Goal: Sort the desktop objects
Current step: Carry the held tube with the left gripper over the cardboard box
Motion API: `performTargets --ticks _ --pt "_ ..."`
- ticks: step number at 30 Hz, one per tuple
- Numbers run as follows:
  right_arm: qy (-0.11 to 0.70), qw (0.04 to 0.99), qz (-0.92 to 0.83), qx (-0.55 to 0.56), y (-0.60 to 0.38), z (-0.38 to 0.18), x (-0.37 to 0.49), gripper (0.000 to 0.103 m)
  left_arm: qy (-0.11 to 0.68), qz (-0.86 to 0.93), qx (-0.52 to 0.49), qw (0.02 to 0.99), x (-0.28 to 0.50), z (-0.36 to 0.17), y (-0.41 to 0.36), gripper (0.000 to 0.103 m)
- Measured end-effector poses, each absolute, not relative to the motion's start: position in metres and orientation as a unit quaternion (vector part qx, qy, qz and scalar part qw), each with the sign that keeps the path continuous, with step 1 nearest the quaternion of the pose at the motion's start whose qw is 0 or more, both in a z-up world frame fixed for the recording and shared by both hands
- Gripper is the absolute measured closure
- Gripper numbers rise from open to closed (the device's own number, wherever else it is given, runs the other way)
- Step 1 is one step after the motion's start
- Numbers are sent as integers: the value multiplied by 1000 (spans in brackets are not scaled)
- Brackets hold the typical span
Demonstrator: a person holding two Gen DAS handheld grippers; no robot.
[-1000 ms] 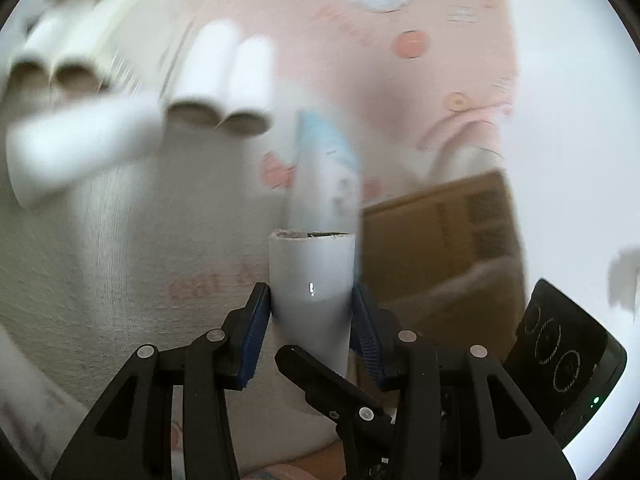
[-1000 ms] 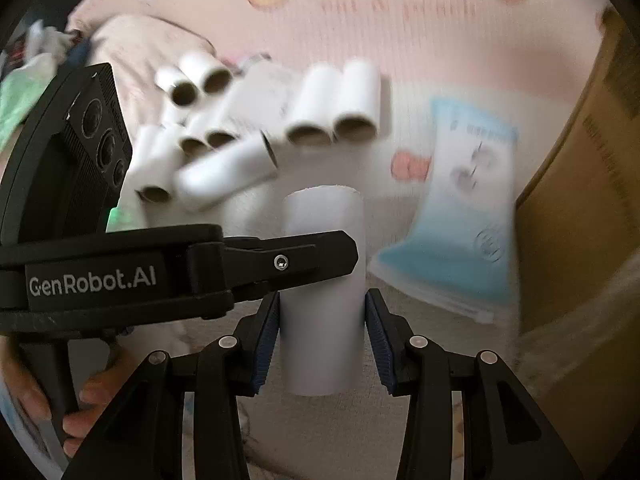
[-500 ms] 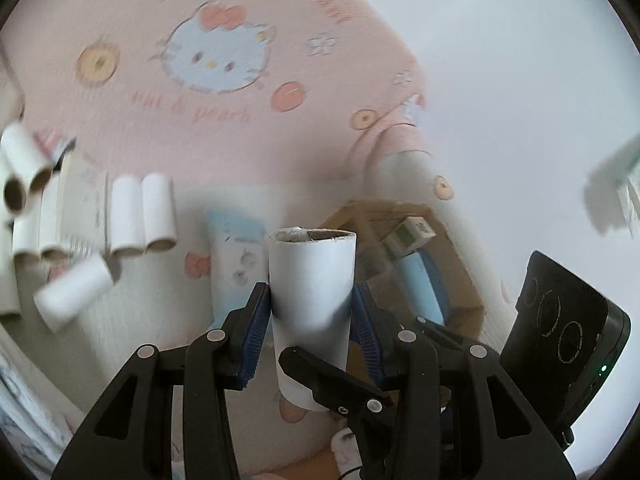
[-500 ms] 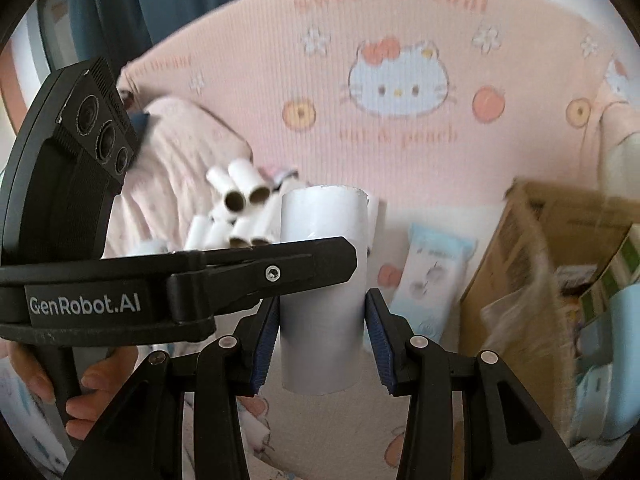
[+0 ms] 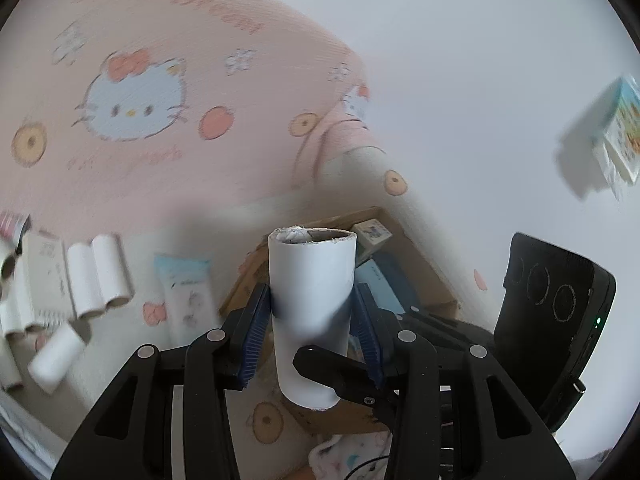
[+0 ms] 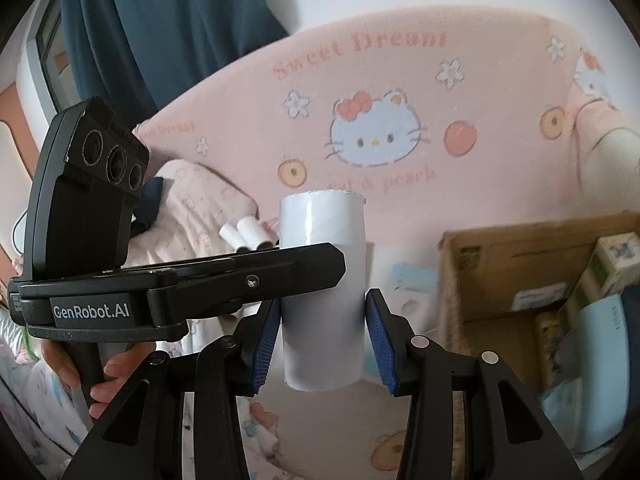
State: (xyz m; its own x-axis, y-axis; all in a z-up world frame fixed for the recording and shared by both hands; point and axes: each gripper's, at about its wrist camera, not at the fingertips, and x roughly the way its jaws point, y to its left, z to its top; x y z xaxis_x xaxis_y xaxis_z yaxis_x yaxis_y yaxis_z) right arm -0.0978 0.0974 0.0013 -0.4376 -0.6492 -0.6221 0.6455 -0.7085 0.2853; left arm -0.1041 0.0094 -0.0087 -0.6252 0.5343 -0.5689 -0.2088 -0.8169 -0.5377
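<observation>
Grippers, left [image 5: 312,334] and right [image 6: 322,344], each clamped on a white cardboard tube [image 5: 312,300], had risen from the scattered tubes [image 5: 98,276] toward the cardboard box [image 6: 520,280] for sorting.

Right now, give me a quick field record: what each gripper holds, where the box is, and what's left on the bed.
left gripper: shut on a white paper tube, upright
right gripper: shut on the same white paper tube
cardboard box: open, right of the tube, cartons and packs inside
loose tubes: lying on the bed at left, beside a flat card
blue-and-white pack: flat on the bed beside the box
pink blanket: behind everything
</observation>
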Motion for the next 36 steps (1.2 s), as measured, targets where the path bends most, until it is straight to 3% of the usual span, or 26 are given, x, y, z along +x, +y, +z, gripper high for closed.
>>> performTargets --ticks 18,36 --pt "49 306 -870 383 161 11 -139 63 -153 856 -434 237 -165 -17 93 57" --pt "-27 303 -832 464 202 -20 -206 63 -121 817 -513 233 -215 -51 122 56"
